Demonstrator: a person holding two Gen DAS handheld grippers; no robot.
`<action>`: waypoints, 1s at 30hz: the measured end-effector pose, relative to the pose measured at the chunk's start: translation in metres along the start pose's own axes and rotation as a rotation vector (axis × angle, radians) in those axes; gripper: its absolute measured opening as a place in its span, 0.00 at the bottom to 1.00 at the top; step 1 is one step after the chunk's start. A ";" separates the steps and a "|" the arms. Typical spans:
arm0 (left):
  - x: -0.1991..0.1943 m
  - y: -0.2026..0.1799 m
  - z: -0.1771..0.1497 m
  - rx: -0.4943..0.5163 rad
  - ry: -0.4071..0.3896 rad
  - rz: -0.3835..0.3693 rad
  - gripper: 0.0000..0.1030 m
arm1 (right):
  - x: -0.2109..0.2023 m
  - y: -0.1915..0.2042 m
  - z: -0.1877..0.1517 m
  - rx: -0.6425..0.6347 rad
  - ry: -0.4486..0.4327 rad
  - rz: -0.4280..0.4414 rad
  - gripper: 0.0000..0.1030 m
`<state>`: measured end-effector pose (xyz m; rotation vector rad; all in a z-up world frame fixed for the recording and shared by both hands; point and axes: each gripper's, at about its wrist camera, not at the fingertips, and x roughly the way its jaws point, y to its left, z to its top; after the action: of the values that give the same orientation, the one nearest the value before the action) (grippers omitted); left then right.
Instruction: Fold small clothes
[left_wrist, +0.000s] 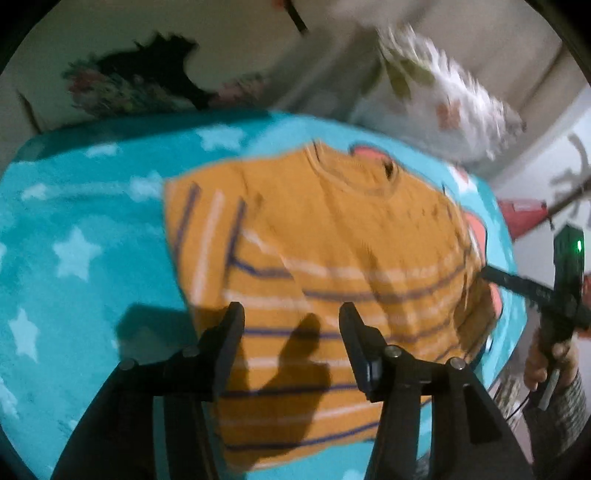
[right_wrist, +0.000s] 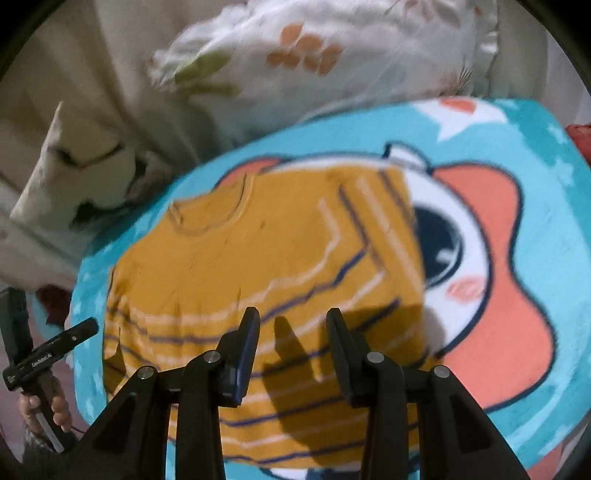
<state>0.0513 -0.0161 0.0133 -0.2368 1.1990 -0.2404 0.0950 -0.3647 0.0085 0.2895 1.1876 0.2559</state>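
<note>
My left gripper (left_wrist: 291, 314) hangs above the mustard-yellow knitted child's sweater with white and navy stripes (left_wrist: 314, 266), fingers spread wide and holding nothing. My right gripper (right_wrist: 291, 321) hangs over the same garment, its fingers likewise set wide apart and empty. Neither pair touches the fabric; both cast shadows on it.

The sweater lies flat on the turquoise fleece blanket with pale stars and a cartoon print (left_wrist: 81, 229), directly ahead of and below both sets of fingers. Its round collar (left_wrist: 354, 173) is at the far end and its hem nearest me, so the long axis runs away from the fingers. One sleeve (left_wrist: 207, 236) appears already folded inward across the body, its stripes running crosswise to the body stripes; in the right wrist view that folded sleeve (right_wrist: 380, 221) lies toward my right side.

The opposite edge (right_wrist: 114, 317), still bunched and unfolded by my judgement, lies beside the gripper seen at the frame margin in each view. I cannot settle from these blurred views which hand is nearer it.

A white floral-print pillow (right_wrist: 332, 66) lies beyond the blanket, apart from the sweater.

Judgement: the next fold calls for a low approach to that loose side edge.
</note>
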 end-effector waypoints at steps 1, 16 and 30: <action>0.009 0.001 -0.007 -0.003 0.029 0.016 0.51 | 0.008 -0.002 -0.005 0.012 0.015 -0.018 0.39; 0.022 0.014 -0.019 -0.050 0.022 0.010 0.62 | 0.007 0.010 -0.002 0.027 -0.043 -0.203 0.42; 0.027 -0.023 -0.021 -0.008 0.033 0.108 0.89 | 0.055 0.019 -0.006 0.008 0.038 -0.227 0.61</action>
<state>0.0398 -0.0475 -0.0108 -0.1754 1.2416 -0.1457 0.1077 -0.3272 -0.0343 0.1553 1.2478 0.0588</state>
